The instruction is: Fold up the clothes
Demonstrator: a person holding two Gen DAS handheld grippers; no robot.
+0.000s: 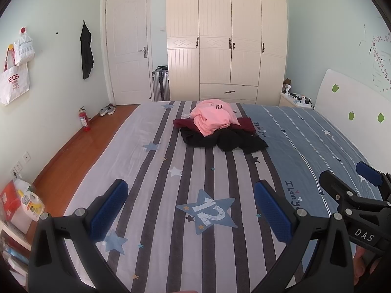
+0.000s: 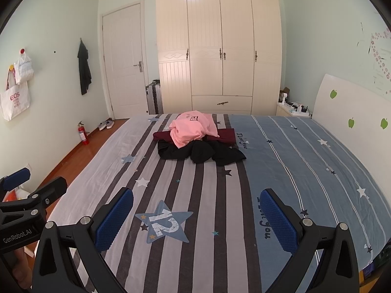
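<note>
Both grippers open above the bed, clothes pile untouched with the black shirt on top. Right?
Not quite: the pink shirt tops the pile, black clothes lie at the bottom, as the left wrist view shows. Left gripper and right gripper are open above the bed.

both claws hang side by side above the near end of the bed (image 1: 151, 161), well short of anything lying on it. the left claw (image 1: 190, 210) has its blue-padded fingers (image 1: 108, 210) spread wide, gripping nothing. the right claw (image 2: 196, 219) is spread just as wide and equally empty, its fingers (image 2: 278, 222) pointing across the bed. each shows at the edge of the other's view, the left claw on the floor side, the right claw nearer the headboard. a bit of the person's skin shows behind each handle.
</note>
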